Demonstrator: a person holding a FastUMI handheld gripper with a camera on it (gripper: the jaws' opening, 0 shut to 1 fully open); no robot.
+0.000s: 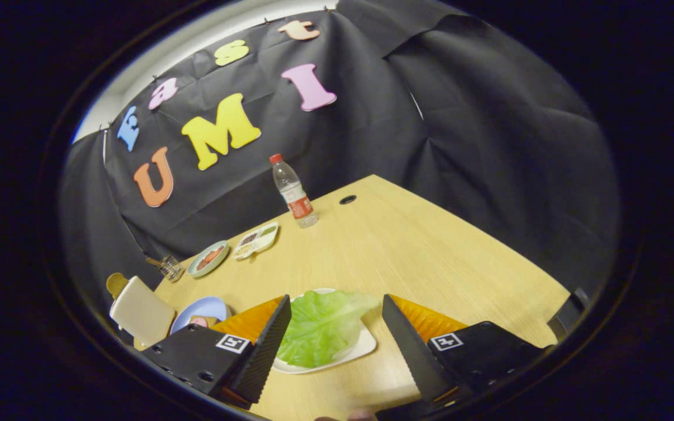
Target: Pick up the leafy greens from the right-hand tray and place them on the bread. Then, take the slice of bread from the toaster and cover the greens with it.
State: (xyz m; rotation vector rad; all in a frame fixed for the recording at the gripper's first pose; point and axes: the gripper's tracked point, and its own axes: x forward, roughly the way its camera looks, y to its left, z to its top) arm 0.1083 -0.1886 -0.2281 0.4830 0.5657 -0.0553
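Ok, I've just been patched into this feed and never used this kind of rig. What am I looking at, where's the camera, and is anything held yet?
There is no robot arm here: a person carries a hand-held gripper, and the camera rides on it, looking forward along its two fingers. Those are the dark wedges at the bottom. They stand open, and nothing is held.

Between them, on a wooden table, lies a white tray with the leafy greens, not yet picked up.

Beyond the left finger you see a blue plate and a pale slice of bread standing up; what holds it is hard to tell. Further back sit a small dish, a divided snack tray and a water bottle near the booth's black wall.
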